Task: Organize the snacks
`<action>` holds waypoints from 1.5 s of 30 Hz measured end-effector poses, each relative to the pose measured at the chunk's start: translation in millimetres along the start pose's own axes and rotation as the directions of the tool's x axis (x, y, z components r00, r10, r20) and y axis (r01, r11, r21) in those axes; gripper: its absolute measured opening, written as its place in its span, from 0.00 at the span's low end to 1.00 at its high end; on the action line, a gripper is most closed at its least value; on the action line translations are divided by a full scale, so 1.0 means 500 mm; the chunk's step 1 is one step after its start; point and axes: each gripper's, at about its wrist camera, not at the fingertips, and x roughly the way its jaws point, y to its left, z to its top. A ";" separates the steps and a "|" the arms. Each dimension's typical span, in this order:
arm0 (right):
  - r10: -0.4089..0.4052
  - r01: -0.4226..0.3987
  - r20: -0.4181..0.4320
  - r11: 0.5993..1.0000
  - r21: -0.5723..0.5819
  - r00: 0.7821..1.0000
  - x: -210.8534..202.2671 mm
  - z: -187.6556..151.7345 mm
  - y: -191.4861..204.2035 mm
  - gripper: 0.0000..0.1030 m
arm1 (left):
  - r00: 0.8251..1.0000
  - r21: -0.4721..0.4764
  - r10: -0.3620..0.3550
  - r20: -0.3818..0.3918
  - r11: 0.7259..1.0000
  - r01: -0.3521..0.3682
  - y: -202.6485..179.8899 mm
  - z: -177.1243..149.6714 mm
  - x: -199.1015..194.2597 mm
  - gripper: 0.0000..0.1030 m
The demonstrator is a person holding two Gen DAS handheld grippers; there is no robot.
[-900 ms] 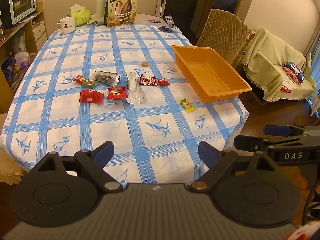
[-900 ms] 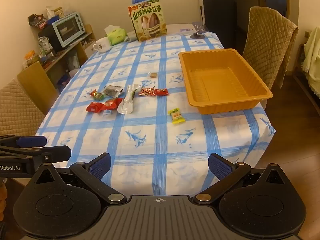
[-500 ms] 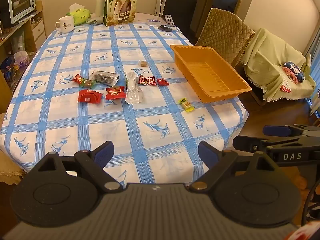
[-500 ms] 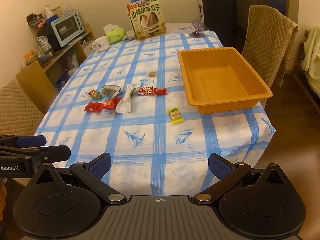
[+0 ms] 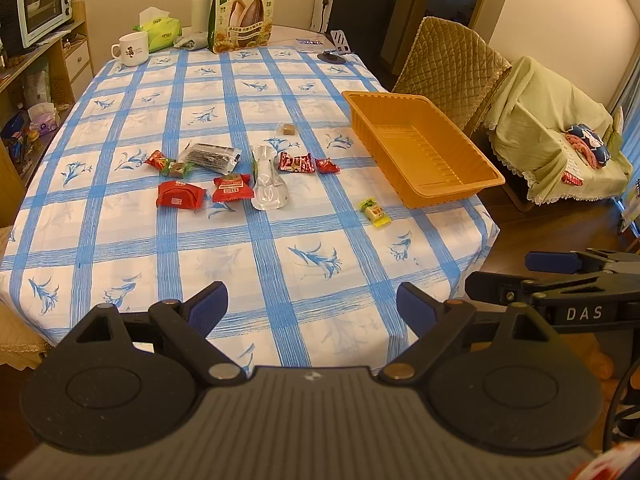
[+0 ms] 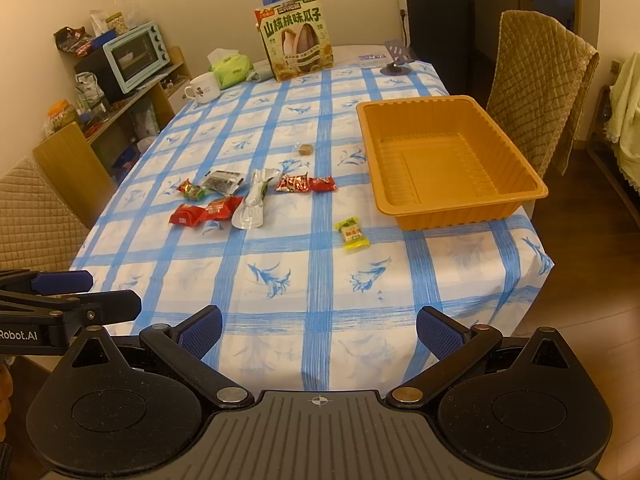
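Both tools hung short of the near edge of the surface [image 6: 320, 280], each with its jaws spread wide and nothing between them: the left tool [image 5: 312, 308] and the right tool [image 6: 319, 330] sat side by side, well back from every snack.

Nearest, ahead of the right tool and a little to its right, lay the yellow-green candy [image 6: 352, 233], alone on the cloth. It looked light and firm in the middle with crinkly twisted ends; pinching across the block itself would probably hold better than catching the slippery wrapper tails.

Farther ahead, to the left of centre for both tools, sat the main cluster. The two red packets [image 5: 180, 195] [image 5: 233, 188] looked like puffy, soft pillow packs, likely to slide on the cloth, so a grip across the short width seemed safest. The silver pouch [image 5: 269, 184] beside them lay flat and limp, probably slick foil, and would want taking at a crimped end. Behind these were the dark-printed packet [image 5: 212, 157], the small red-green candy [image 5: 168, 164], and the red wrapped pair [image 5: 306, 163], all light and thin.

Beyond them a small brown cube [image 6: 305, 149] sat apart, tiny and easy to miss.

Ahead to the right stood the orange tray [image 6: 536, 188], stiff-walled and with nothing in it, so none of the sorting appeared done.
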 end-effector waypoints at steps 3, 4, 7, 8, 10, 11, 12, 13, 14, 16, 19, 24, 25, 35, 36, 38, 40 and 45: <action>0.001 -0.001 0.002 1.000 -0.001 1.000 -0.001 0.000 0.003 1.00 | 1.000 0.000 0.000 0.001 1.000 0.000 0.000 0.000 0.000 0.88; 0.001 -0.001 0.002 1.000 -0.002 1.000 -0.001 -0.001 0.003 1.00 | 1.000 -0.001 0.001 0.000 1.000 -0.001 0.000 0.000 0.000 0.88; 0.001 -0.001 0.001 1.000 -0.001 1.000 0.003 0.001 0.003 1.00 | 1.000 0.000 0.001 0.000 1.000 -0.001 0.000 0.000 0.000 0.88; 0.001 -0.001 0.002 1.000 -0.002 1.000 0.003 0.001 0.003 1.00 | 1.000 -0.001 0.000 0.000 1.000 0.000 0.000 0.000 0.000 0.88; 0.001 -0.001 0.001 1.000 -0.001 1.000 0.002 0.002 0.003 1.00 | 1.000 0.000 0.000 0.000 1.000 0.000 0.000 0.000 0.000 0.88; 0.001 -0.001 0.001 1.000 -0.001 1.000 0.002 0.002 0.003 1.00 | 1.000 0.000 0.000 0.000 1.000 0.000 0.000 0.000 0.000 0.88; 0.001 -0.001 0.001 1.000 -0.001 1.000 0.002 0.002 0.002 1.00 | 1.000 0.000 0.000 0.000 1.000 0.000 0.000 0.000 0.000 0.88; 0.002 -0.002 0.001 1.000 -0.001 1.000 0.002 0.002 0.001 1.00 | 1.000 0.000 0.000 0.000 1.000 0.000 0.000 0.000 0.000 0.88; 0.002 -0.002 0.001 1.000 -0.001 1.000 0.002 0.002 0.001 1.00 | 1.000 0.000 0.001 0.000 1.000 -0.001 0.000 0.000 0.000 0.88; 0.002 -0.002 0.001 1.000 -0.002 1.000 0.001 0.000 0.003 1.00 | 1.000 -0.001 0.000 0.001 1.000 0.000 0.000 0.000 0.000 0.88; 0.003 -0.003 0.002 1.000 -0.003 1.000 0.002 0.003 0.007 1.00 | 1.000 0.000 0.000 0.000 1.000 0.000 0.000 0.000 0.000 0.88; 0.003 -0.003 0.002 1.000 -0.005 1.000 0.006 0.004 0.011 1.00 | 1.000 0.000 -0.001 0.000 1.000 0.001 0.000 0.000 0.000 0.88; 0.003 -0.003 0.002 1.000 -0.005 1.000 0.006 0.004 0.010 1.00 | 1.000 0.000 -0.001 0.000 1.000 0.001 0.000 0.000 0.000 0.88; 0.004 -0.004 0.002 1.000 -0.005 1.000 0.008 0.006 0.015 1.00 | 1.000 0.000 -0.001 0.000 1.000 0.001 0.000 0.000 0.000 0.88; 0.004 -0.004 0.002 1.000 -0.005 1.000 0.008 0.006 0.014 1.00 | 1.000 0.000 -0.001 0.000 1.000 0.001 0.000 0.000 0.000 0.88; 0.004 -0.004 0.002 1.000 -0.005 1.000 0.008 0.006 0.014 1.00 | 1.000 -0.001 -0.001 0.000 1.000 0.001 0.000 0.000 0.000 0.88; 0.004 -0.004 0.002 1.000 -0.005 1.000 0.008 0.007 0.014 1.00 | 1.000 -0.001 -0.001 0.000 1.000 0.001 0.000 0.000 0.000 0.88; 0.004 -0.004 0.002 1.000 -0.005 1.000 0.009 0.007 0.015 1.00 | 1.000 0.000 -0.001 -0.001 1.000 0.001 0.000 0.000 0.000 0.88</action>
